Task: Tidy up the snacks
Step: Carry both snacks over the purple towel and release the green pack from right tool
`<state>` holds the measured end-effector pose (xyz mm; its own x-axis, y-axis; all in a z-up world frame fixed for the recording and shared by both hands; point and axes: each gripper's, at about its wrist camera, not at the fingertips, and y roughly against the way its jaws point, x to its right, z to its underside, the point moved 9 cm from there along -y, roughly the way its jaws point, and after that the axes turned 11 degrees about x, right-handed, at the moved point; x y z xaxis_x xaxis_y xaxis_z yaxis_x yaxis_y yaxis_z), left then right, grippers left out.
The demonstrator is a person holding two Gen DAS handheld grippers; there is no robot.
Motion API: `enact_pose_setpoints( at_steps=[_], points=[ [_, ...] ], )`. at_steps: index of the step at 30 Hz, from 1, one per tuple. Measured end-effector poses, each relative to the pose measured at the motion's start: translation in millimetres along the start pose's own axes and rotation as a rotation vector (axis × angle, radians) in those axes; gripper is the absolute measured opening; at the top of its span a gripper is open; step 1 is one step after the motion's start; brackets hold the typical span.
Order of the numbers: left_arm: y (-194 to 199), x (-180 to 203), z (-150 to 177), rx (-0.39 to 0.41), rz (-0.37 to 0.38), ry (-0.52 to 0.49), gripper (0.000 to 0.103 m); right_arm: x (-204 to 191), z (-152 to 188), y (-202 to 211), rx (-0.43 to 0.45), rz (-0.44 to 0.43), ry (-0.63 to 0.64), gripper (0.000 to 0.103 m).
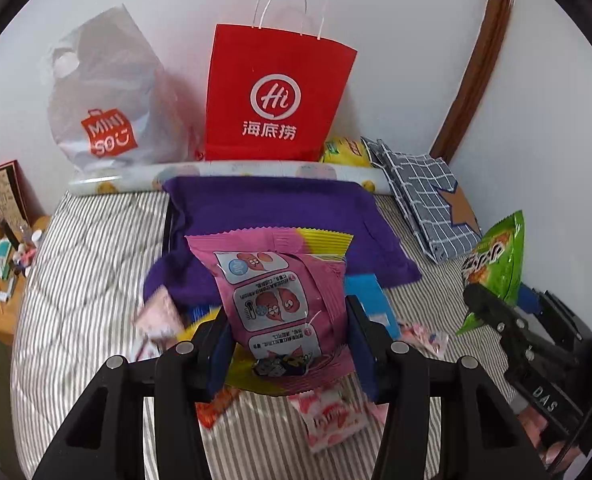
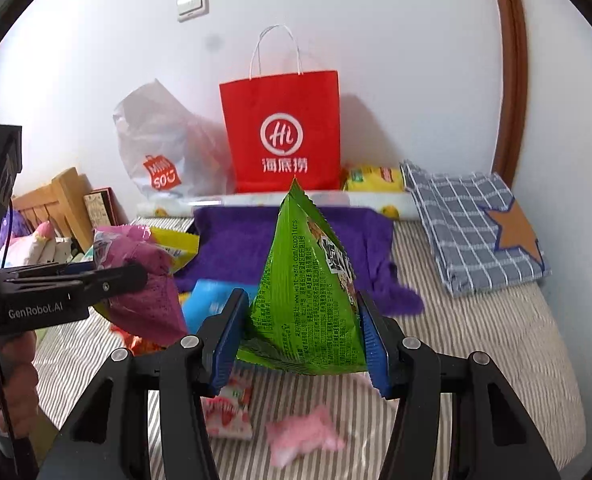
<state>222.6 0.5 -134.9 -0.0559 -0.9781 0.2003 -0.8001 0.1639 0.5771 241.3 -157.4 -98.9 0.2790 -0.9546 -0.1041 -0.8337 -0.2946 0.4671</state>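
On my left tool [image 1: 287, 344] I log one pink snack packet [image 1: 279, 300], pinched upright between the blue pads [image 1: 360, 344] and lifted off the striped bed [image 1: 75, 280]; from the right wrist view the same packet [image 2: 143, 280] shows at nine o'clock, clamped in the left tool [image 2: 135, 276]. On my right tool [image 2: 302, 320] I log one green snack bag [image 2: 308, 288], pyramid-shaped, held point up with a pad [image 2: 227, 340] pressing each side; the left wrist view places this bag [image 1: 496, 264] at three o'clock, gripped by the right tool [image 1: 480, 300]. Beneath the tools, loose on the bed: a pink-and-white candy packet [image 1: 328, 416] at six o'clock, an orange packet [image 1: 215, 408] near seven o'clock, a blue packet [image 1: 368, 300] just beside the pink snack packet, and a small pink wrapper [image 2: 304, 436] at six o'clock in the right view. A purple cloth [image 1: 271, 208] lies across the middle of the bed toward twelve o'clock. Behind it against the wall: a red paper bag [image 1: 275, 92] standing upright at twelve o'clock, a white Miniso plastic bag [image 1: 103, 108] at ten o'clock, a yellow packet [image 1: 344, 152] just right of the red bag, and a folded grey checked fabric [image 1: 420, 200] with an orange star at two o'clock.
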Motion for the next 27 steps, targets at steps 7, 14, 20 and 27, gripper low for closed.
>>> enact_pose_setpoints(
  at_steps=[7,14,20,27],
  points=[
    [-33.5,-18.4,-46.8,0.003,-0.033,-0.002,0.049,12.0,-36.8,-52.3,0.010,0.003,0.004,0.054],
    [-74.3,-38.3,-87.1,0.001,-0.069,0.008,0.049,17.6,-67.0,-110.2,0.009,-0.025,-0.011,0.054],
    [-115.7,-56.0,-99.6,-0.026,-0.083,0.028,0.049,19.9,-70.1,-157.4,-0.021,-0.044,-0.015,0.053],
    [-166.8,-69.2,-103.5,-0.077,-0.076,0.043,0.049,23.0,-65.0,-204.7,-0.075,-0.064,0.029,0.053]
  ],
)
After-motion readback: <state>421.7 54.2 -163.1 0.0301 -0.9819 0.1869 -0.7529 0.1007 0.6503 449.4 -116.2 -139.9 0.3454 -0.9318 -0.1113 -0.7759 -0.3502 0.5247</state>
